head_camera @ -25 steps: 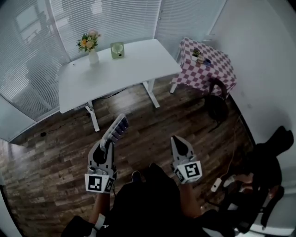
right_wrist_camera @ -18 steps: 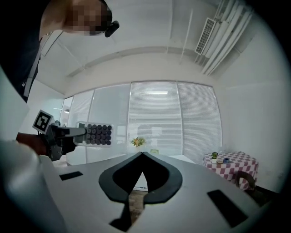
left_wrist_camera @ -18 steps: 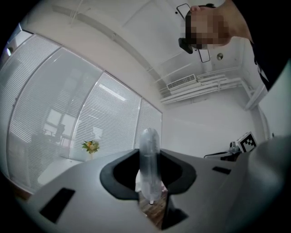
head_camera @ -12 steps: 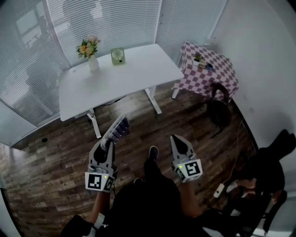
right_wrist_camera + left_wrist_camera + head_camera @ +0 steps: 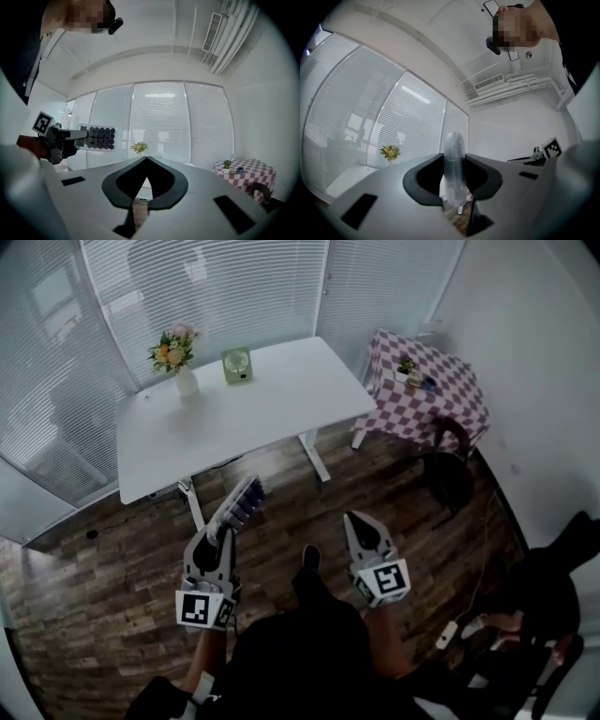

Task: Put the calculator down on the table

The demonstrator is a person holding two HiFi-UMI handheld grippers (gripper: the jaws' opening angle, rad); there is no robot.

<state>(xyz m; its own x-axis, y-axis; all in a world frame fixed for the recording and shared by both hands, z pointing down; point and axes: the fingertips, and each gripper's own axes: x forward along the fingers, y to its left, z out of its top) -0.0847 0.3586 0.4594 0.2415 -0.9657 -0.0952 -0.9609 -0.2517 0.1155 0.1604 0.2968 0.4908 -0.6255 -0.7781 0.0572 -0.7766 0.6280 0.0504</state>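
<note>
On the table [image 5: 281, 399], flowers [image 5: 172, 343] in vase [image 5: 187, 382]

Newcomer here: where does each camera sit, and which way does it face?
Head view: head-mounted, facing steeply down at the white rectangular table; left claw, right claw and torso show.
Left gripper view: on the left claw, looking along jaws shut on the clear-cased calculator.
Right gripper view: on the right claw, facing the blinds; its shut empty jaws and the left claw show.
Shared by all: white vase of flowers.
</note>
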